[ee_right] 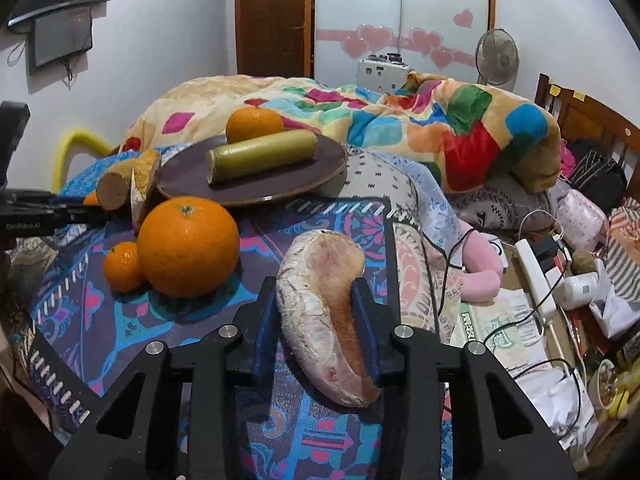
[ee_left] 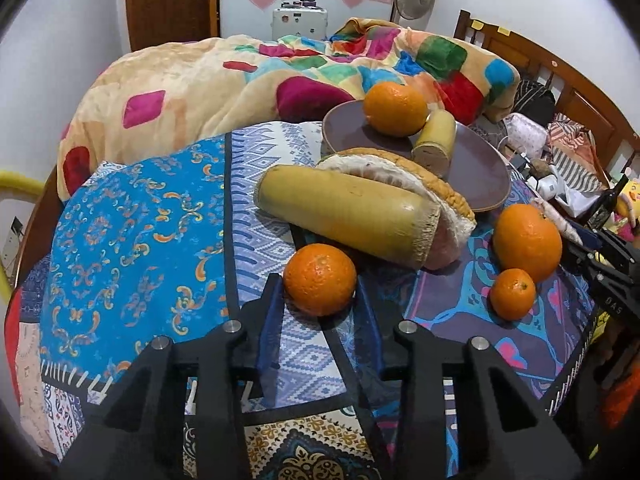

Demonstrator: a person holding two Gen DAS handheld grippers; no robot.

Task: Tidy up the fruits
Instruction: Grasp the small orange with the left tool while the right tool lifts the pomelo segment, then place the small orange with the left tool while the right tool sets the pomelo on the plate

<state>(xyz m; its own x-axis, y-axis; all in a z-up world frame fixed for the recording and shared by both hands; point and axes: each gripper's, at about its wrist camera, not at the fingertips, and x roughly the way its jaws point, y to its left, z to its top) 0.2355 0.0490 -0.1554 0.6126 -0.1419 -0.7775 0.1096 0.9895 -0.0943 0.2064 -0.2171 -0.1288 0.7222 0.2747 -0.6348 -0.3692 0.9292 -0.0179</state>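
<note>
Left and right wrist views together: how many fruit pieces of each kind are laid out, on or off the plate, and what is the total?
orange: 4
yellow stalk piece: 2
pomelo wedge: 2
Total: 8

We held our left gripper (ee_left: 318,292) angled downward, its fingers (ee_left: 271,304) closed against an orange (ee_left: 320,279). Our right gripper (ee_right: 316,300) also pointed downward, its fingers (ee_right: 366,312) clamped on a pale fruit wedge (ee_right: 324,316).
</note>
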